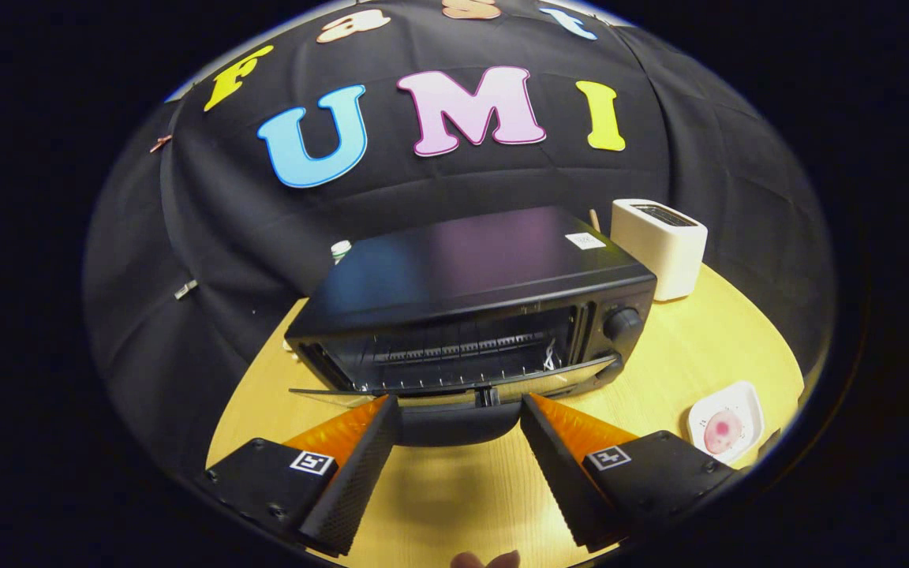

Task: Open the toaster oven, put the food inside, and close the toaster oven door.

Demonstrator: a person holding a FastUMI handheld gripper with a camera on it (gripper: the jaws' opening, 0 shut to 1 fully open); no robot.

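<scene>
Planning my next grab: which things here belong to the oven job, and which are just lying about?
Job:
toaster oven, door folded down open
food on white plate
gripper, fingers open at the door's edge

Lying about:
white toaster
small bottle behind the oven

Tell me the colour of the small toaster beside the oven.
White toaster, clearest in the gripper view.

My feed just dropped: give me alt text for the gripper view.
The black toaster oven sits with its door folded down open, just ahead of the open tool, whose fingers straddle the handle. A white plate with pink food waits on the wooden table, right of the oven.
</scene>
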